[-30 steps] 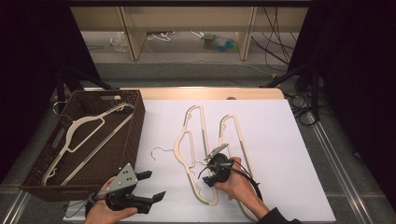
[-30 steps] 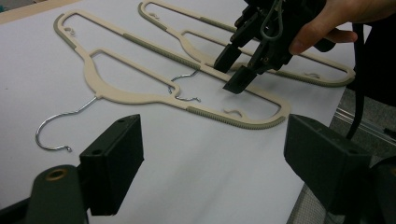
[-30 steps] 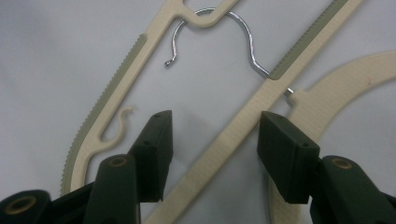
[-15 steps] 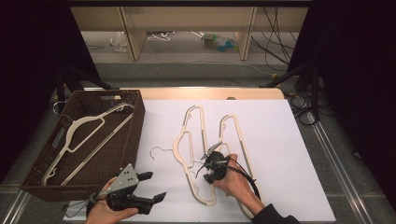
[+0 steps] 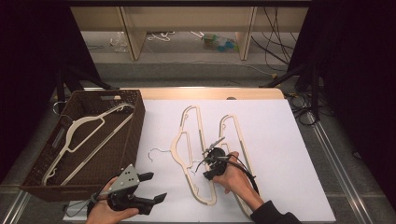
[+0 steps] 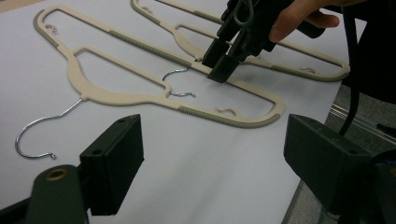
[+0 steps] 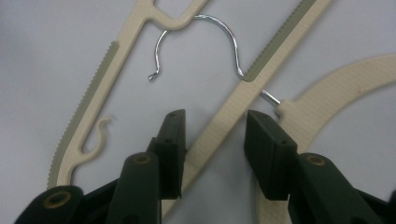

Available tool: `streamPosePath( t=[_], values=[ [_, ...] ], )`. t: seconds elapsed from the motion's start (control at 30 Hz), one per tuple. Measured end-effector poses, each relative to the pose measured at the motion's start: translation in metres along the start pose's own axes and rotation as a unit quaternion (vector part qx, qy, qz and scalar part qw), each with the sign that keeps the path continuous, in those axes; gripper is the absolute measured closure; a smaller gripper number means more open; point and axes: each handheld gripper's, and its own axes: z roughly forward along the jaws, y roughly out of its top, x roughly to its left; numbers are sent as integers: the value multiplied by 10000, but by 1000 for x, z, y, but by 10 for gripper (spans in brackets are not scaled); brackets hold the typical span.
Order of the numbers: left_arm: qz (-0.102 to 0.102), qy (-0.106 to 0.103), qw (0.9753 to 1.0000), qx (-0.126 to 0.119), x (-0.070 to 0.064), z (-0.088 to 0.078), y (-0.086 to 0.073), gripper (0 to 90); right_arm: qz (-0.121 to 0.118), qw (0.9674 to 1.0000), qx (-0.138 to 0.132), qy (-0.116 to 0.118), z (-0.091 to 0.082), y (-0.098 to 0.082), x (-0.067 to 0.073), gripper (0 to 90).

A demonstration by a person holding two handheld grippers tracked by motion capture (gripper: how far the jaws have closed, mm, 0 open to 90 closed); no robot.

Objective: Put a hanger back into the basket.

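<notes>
The right gripper (image 7: 212, 140) has been nudged left; its part-open jaws now straddle the left hanger (image 7: 224, 116), probably ungripped yet.

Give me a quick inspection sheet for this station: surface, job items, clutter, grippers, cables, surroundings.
Surface: white sheet over a wooden table, bare right of the hangers.
Job items: two cream hangers lie side by side on the sheet; a third hanger lies in the brown basket.
Clutter: nothing seen.
Grippers: right gripper open, jaws straddling a hanger bar; left gripper open, holding nothing, near the front edge.
Cables: black cable loops over the right hand.
Surroundings: shelf unit behind, cables on the floor.
</notes>
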Motion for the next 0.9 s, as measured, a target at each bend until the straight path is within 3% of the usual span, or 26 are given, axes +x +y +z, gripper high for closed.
streamPosePath(
  t=[0.07, 0.13, 0.23, 0.37, 0.6, 0.7, 0.9],
  values=[
    [41, -26, 10000, -7, 0, 0, 0, 202, 16, 9999, 81, -80, 1, 3, 2, 577],
    [-18, -30, 10000, 21, -1, 0, 0, 205, -173, 9991, 270, -275, 2, 7, 7, 591],
    [-17, -27, 10000, 12, -1, 0, 0, 205, -210, 9987, 312, -340, 2, 8, 9, 593],
    [11, -14, 10000, -10, 0, 1, 0, 205, -240, 9986, 339, -323, 2, 9, 9, 607],
    [5, -11, 10000, 41, 0, 1, 0, 204, -139, 9990, 347, -259, 0, 8, 2, 727],
    [83, -30, 10000, 18, 1, 1, 0, 205, -100, 9990, 364, -222, -1, 8, 0, 739],
    [35, -23, 10000, 27, 1, 1, -1, 205, -95, 9988, 429, -209, -2, 9, -3, 760]
  ],
)
